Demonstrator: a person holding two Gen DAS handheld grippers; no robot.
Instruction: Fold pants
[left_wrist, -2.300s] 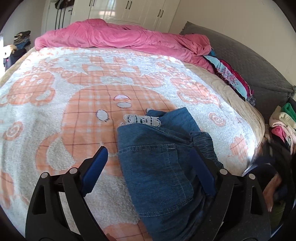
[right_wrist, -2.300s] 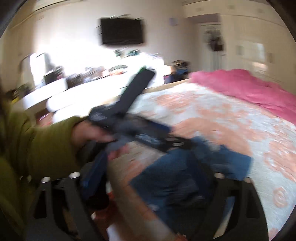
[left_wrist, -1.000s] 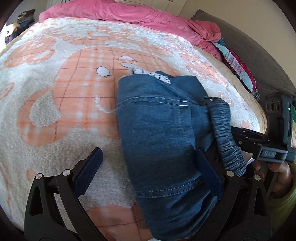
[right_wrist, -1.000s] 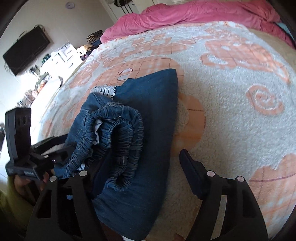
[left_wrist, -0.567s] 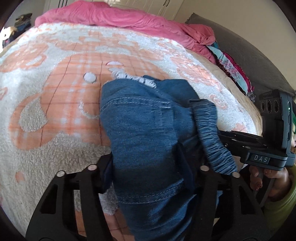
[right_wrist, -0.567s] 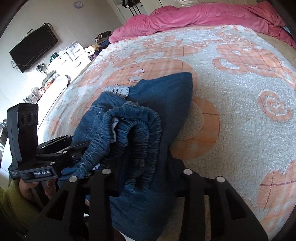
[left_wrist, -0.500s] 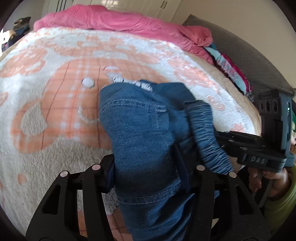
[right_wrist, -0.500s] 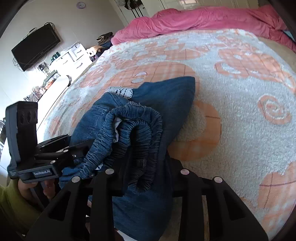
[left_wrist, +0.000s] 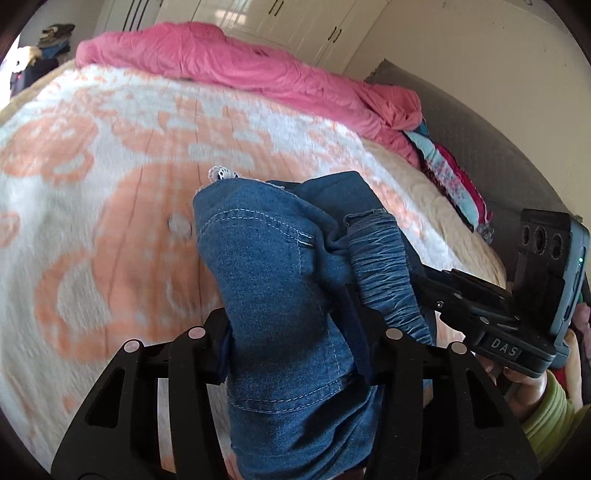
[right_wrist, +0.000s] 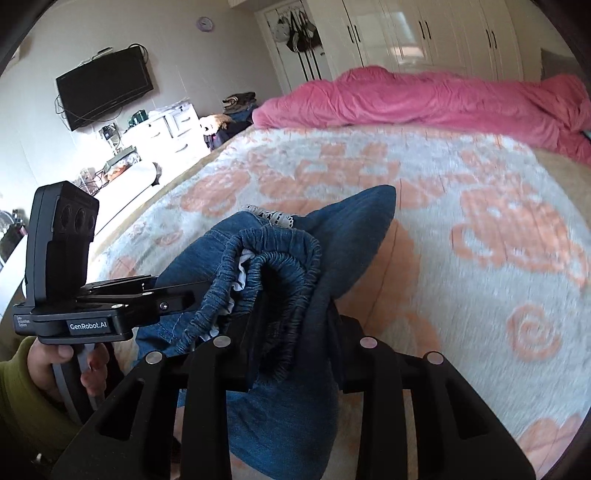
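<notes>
While both tools grip the garment at once, the folded denim pants (left_wrist: 280, 295) are lifted clear of the near edge of the bed (left_wrist: 92, 221), over its orange-and-white patterned blanket (right_wrist: 498, 229). The left hand-held gripper (left_wrist: 295, 332) is pinched on the pocket-side panel of the bundle, its jaws pressed into the cloth from either side. The right hand-held gripper (right_wrist: 291, 343) is pinched on the gathered elastic waistband (right_wrist: 280, 258), which bunches into a loop just ahead of its jaws. Each tool appears in the other's view, held side by side and close together, so that the layers of the fold are clamped at two adjacent points and cannot slide apart. A strip of white lace trim (left_wrist: 221, 173) shows at the far edge of the bundle, and the lower portion of the denim hangs below both grippers. Holding at the thick waistband end probably gives the firmest purchase, since the stacked seams resist slipping. The fold seems largely complete; the likely remaining step is to carry or set the bundle down flat. A pink duvet (right_wrist: 424, 96) lies heaped at the far end of the bed, well apart from the work.
</notes>
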